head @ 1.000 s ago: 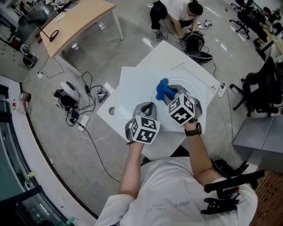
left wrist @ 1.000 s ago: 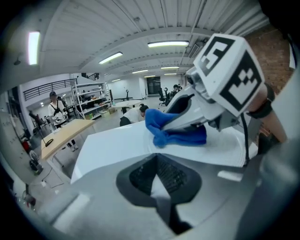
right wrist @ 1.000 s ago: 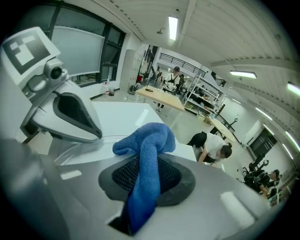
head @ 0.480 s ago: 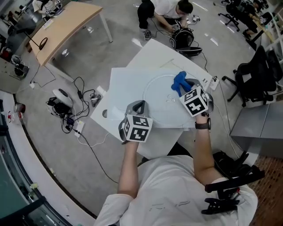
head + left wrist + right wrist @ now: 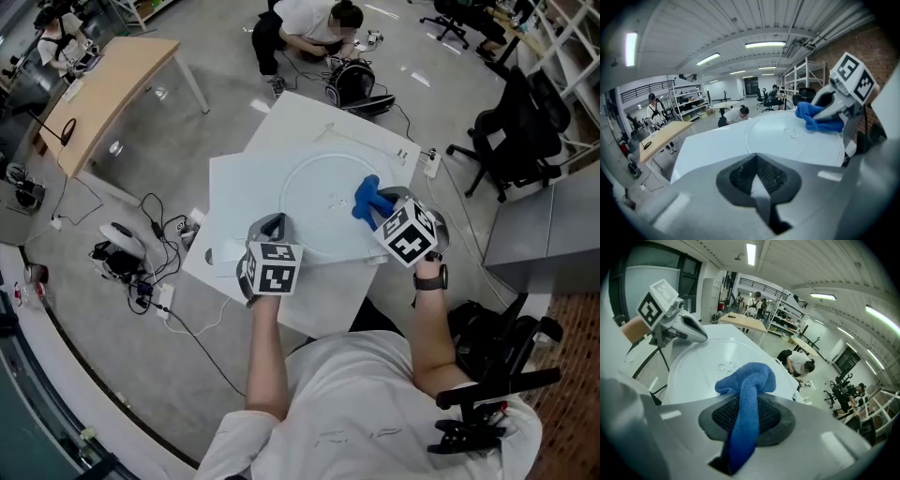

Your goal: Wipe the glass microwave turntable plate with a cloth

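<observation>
The round glass turntable plate lies on a white table, with small raised bumps at its middle. My right gripper is shut on a blue cloth. The cloth bunches out past the jaws and rests on the plate's right side. In the right gripper view the cloth hangs between the pads over the plate. My left gripper sits at the plate's near-left rim. Its jaws are shut with a pale sliver of the rim between the pads. The cloth shows across the plate.
A pale sheet lies under the plate and overhangs the table's left side. A person crouches on the floor beyond the table beside a black round case. A black office chair stands right, a wooden desk left, cables below.
My right gripper dragged the cloth from the plate's middle out to its far right rim, then back along the right side. The left gripper stayed at the near-left rim.
</observation>
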